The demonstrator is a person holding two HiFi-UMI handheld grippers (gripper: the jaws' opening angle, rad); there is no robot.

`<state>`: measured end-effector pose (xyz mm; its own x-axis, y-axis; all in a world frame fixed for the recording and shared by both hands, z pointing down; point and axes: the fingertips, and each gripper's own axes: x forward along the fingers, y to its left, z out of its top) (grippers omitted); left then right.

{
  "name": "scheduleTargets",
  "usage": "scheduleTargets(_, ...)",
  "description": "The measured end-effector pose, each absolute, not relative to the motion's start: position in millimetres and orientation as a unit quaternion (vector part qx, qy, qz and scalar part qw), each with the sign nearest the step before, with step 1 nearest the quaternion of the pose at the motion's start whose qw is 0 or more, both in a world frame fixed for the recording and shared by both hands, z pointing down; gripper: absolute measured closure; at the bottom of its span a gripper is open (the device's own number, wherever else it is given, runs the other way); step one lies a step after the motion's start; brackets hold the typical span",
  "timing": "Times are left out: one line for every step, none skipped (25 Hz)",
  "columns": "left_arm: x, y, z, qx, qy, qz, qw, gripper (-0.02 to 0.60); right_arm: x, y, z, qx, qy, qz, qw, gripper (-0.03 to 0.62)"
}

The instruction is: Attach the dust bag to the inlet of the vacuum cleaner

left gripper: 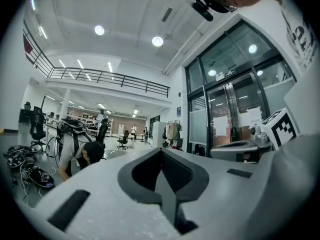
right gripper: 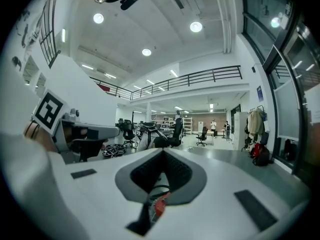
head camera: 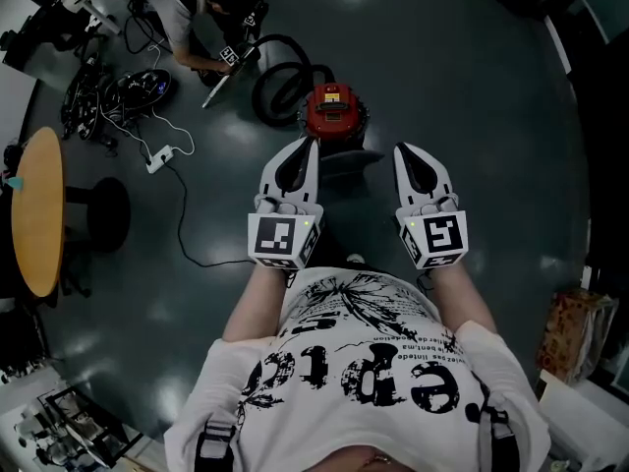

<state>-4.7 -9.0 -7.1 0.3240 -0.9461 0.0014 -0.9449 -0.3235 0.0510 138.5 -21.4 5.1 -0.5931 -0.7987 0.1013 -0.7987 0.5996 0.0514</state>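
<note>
A red vacuum cleaner stands on the dark floor ahead of me, its black hose looped to its left. A flat grey shape lies just in front of it; I cannot tell whether it is the dust bag. My left gripper and right gripper are held side by side at waist height, pointing level toward the vacuum. Both are shut and empty, high above the floor. In the left gripper view the left gripper shows no gap. In the right gripper view a bit of the red vacuum shows below the shut right gripper.
Another person crouches beyond the vacuum's hose. A heap of cables and gear and a white power strip with its cord lie at the left. A round orange table and a black stool stand at the far left.
</note>
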Motion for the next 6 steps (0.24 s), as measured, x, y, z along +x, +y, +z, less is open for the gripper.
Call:
scheduleTargets(-5.1, -8.6, -6.2, 0.813, -0.581, -0.014, 0.022, 0.577, 138.0, -20.8, 6.0, 0.447, -0.893, 0.000, 0.058, 0.592)
scheduleTargets(-5.6, -8.3, -5.3, 0.813, -0.582, -0.013, 0.022, 0.577, 137.4, -20.3, 7.1, 0.446, -0.893, 0.001, 0.060, 0.592)
scheduleTargets(-6.1, -7.9, -4.5, 0.813, -0.582, -0.012, 0.022, 0.577, 136.6, -20.0, 8.5, 0.445, -0.893, 0.001, 0.061, 0.592)
scheduleTargets(-6.6, -7.6, -3.6, 0.813, -0.582, -0.012, 0.022, 0.578, 135.5, -19.6, 10.1, 0.443, -0.894, 0.002, 0.063, 0.592)
scheduleTargets(-7.1, -7.3, -2.7, 0.813, -0.582, -0.011, 0.022, 0.577, 134.4, -19.3, 11.8, 0.440, -0.895, 0.003, 0.065, 0.592)
scheduleTargets(-7.6, -7.0, -1.7, 0.812, -0.583, -0.011, 0.023, 0.577, 133.1, -19.0, 13.5, 0.438, -0.897, 0.005, 0.067, 0.592)
